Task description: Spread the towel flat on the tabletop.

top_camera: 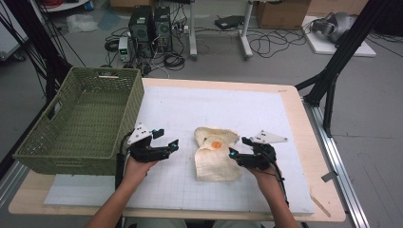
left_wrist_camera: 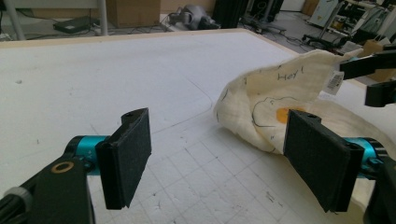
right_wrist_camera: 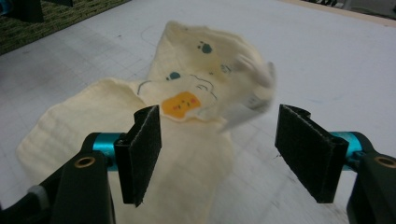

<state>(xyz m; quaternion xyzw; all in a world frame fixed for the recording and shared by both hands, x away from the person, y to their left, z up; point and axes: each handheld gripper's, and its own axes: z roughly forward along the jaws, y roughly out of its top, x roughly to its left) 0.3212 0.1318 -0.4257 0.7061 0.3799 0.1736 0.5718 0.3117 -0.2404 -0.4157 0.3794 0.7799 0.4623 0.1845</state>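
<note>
Cream muslin cloth with an orange duck print, lying half-folded on the white gridded mat between 2 open, empty grippers, left and right; its near edge is best pinched squarely.

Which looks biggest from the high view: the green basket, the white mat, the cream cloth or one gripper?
1. White mat
2. Green basket, though it sits raised, nearer the camera
3. Cream cloth
4. Left gripper and right gripper, which look about alike
</note>
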